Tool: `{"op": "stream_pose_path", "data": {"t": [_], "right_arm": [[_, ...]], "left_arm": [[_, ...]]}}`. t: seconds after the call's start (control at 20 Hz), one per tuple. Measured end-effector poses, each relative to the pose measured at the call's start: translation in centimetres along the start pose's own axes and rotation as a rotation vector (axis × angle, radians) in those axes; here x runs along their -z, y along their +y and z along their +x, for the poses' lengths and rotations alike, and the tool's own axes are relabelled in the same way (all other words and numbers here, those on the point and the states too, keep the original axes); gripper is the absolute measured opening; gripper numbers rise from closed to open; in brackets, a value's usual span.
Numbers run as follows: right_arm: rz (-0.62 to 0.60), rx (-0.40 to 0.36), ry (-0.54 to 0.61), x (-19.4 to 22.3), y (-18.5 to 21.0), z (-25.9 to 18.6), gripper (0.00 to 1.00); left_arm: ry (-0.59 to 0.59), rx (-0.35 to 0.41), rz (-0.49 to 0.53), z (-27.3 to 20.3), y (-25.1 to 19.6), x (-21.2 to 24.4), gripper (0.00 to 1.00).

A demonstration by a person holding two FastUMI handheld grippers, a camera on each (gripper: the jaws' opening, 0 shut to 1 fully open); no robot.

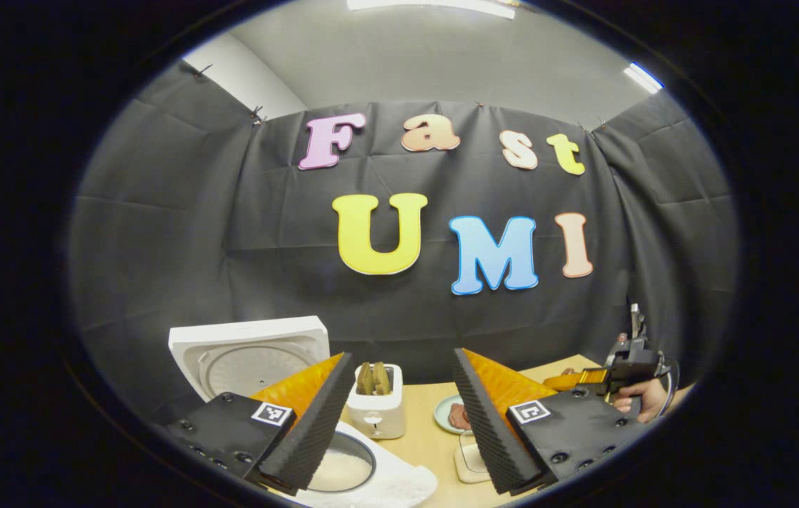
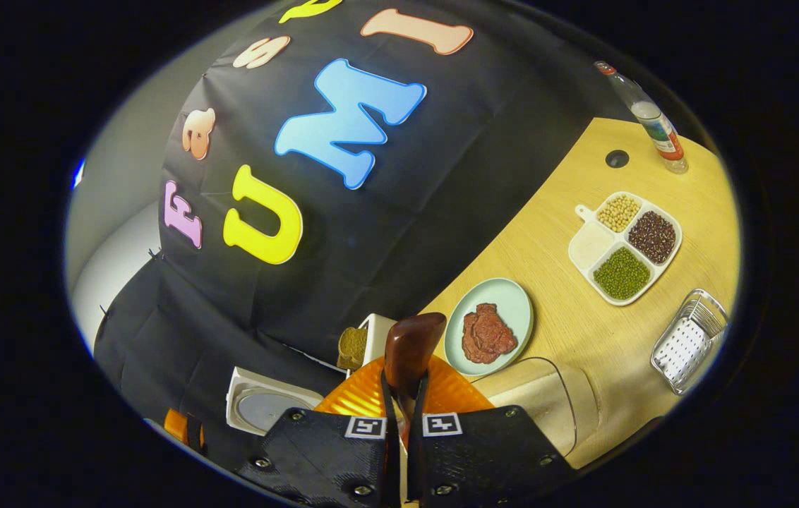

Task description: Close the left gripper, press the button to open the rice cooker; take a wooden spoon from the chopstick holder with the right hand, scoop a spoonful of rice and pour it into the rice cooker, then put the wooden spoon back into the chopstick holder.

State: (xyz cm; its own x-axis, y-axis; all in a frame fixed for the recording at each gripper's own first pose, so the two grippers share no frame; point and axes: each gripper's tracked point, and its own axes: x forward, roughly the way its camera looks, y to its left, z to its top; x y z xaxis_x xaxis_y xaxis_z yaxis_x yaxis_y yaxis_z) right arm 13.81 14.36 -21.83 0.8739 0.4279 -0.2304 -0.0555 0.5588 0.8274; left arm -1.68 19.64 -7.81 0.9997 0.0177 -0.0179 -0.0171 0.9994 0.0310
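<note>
Rice cooker (image 1: 251,353) stands lid-up beside the spread left gripper (image 1: 399,416) as the right gripper (image 2: 403,416) pinches the wooden spoon (image 2: 410,346) (bowl raised), likely heading next for the divided tray's (image 2: 625,243) rice.

A black cloth backdrop (image 1: 181,233), creased and pinned along its upper edge, hung as the rear and side walls of the booth. Above it rose a plain grey room wall (image 1: 428,63), with a paler white wall section (image 1: 244,77) at the left. Two bright strip ceiling lights (image 1: 435,5) glowed overhead. Below stood a light wooden tabletop (image 2: 569,324) with a small dark round hole (image 2: 617,158) near its far edge.
</note>
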Motion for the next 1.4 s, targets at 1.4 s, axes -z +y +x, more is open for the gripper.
{"op": "stream_pose_path", "data": {"t": [1.4], "right_arm": [[0.139,-0.218,0.217,10.7,16.5,9.2,0.04]], "left_arm": [[-0.037,-0.151,-0.017,-3.4,11.3,0.6,0.95]]}}
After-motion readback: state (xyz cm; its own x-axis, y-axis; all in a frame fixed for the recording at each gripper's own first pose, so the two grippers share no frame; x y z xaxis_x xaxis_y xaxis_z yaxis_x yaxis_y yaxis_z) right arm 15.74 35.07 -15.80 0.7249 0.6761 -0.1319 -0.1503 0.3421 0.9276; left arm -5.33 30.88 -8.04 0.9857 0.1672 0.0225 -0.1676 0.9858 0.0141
